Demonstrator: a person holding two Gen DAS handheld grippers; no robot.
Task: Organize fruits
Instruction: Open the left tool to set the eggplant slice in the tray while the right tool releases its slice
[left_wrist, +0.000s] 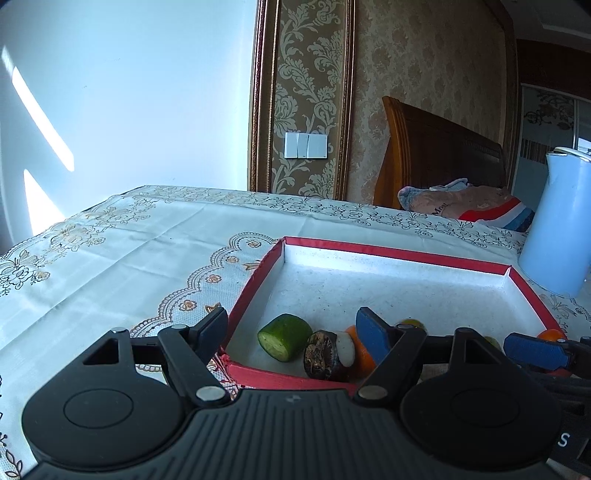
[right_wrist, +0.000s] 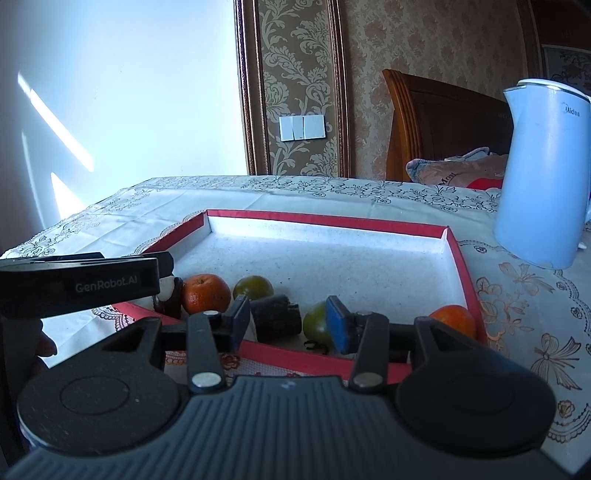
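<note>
Both grippers hang at the near rim of the shallow red-edged cardboard tray (right_wrist: 458, 254). Left gripper (left_wrist: 291, 332) gapes, empty, over a cut green cucumber-like piece (left_wrist: 284, 340). Right gripper (right_wrist: 291, 319) brackets a dark brown chunk (right_wrist: 275, 317); its pads seem clear of it, though that is hard to judge. Withdraw straight, without nudging the oranges (right_wrist: 206, 293). Lace-printed tablecloth (left_wrist: 129, 240); pale blue kettle (right_wrist: 543, 173); bedroom wallpaper behind.

A cut green piece (left_wrist: 284, 341), dark chunks (right_wrist: 275, 317), oranges (right_wrist: 206, 298) and green fruits (right_wrist: 253, 287) lie along the red tray's (right_wrist: 325, 221) near edge.
</note>
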